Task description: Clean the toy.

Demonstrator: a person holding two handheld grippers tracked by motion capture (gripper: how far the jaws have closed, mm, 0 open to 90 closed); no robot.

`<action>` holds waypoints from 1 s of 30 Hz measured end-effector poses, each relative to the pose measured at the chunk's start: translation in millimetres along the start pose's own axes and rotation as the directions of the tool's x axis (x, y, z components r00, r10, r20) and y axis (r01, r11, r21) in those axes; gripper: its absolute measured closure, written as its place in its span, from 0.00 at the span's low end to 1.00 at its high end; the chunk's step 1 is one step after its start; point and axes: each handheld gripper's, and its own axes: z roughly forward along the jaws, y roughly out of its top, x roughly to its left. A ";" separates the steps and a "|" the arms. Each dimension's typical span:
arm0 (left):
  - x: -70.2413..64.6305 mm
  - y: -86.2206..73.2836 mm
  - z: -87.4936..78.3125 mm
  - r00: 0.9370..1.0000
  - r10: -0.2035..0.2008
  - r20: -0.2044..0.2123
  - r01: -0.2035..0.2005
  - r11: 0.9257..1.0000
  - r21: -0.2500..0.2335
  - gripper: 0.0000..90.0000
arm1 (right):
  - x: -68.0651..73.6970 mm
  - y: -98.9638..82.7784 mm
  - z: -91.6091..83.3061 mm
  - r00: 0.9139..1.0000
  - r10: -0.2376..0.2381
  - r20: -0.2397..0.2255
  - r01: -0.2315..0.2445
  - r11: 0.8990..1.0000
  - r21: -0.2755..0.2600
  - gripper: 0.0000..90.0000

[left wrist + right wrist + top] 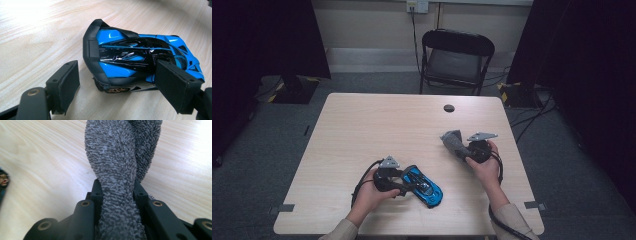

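Between open left claw (117,87) jaws, blue toy car (140,60), seemingly untouched

Glossy blue-and-black toy car (140,58) — nubbly grey terry cloth (117,170) — on a matt pale wood-grain table (362,125).

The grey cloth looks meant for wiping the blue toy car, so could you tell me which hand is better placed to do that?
Right, probably: the right gripper is shut on the grey cloth, while the left gripper stands open around the blue toy car.
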 end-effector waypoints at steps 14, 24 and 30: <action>0.0 -1.3 0.1 1.000 -0.016 0.002 0.016 1.000 -0.008 0.22 | -11.2 0.0 18.1 0.999 0.042 0.033 -0.043 0.999 0.005 0.64; -0.5 -0.3 0.1 1.000 -0.013 -0.002 0.013 1.000 -0.002 0.21 | -7.6 2.1 15.3 0.998 0.039 0.047 -0.040 0.999 0.020 0.41; -1.6 1.8 -1.8 1.000 0.005 -0.013 -0.005 1.000 0.008 0.21 | -6.1 1.3 8.9 0.998 0.028 0.056 -0.029 0.999 0.022 0.33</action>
